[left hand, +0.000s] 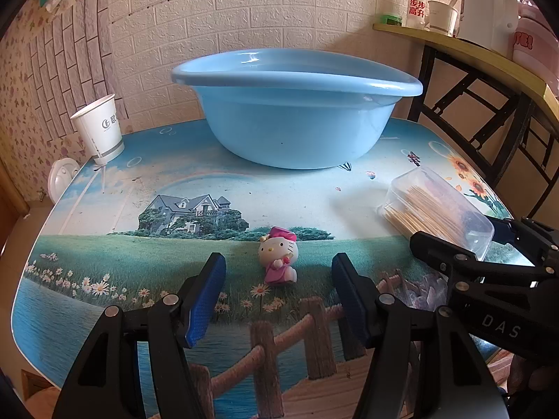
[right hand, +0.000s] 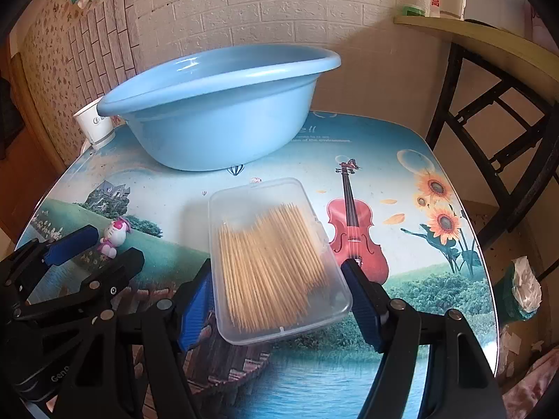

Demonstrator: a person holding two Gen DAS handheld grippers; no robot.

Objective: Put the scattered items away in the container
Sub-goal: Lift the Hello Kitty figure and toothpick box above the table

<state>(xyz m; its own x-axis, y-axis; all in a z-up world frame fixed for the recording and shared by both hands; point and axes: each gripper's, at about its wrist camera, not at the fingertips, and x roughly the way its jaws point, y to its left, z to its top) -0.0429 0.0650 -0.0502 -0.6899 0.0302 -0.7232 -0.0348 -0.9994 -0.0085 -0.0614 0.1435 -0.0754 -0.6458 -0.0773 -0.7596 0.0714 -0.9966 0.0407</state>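
Both tongs parted, left tongs (left hand: 278,291) around cat figurine (left hand: 278,255), right tongs (right hand: 279,295) perhaps touching toothpick box (right hand: 276,260).

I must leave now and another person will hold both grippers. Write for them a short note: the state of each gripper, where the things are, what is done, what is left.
Left gripper: open, holding nothing; the small cat figurine stands on the table just beyond its fingers.
Right gripper: open, one finger on each side of the clear toothpick box, no grip visible yet.
Blue basin: at the back of the table; nothing visible inside, though its bottom is hidden.
Done: nothing moved in, as far as can be seen.
Left: put the figurine and box in the basin. A paper cup stands at the back left corner.
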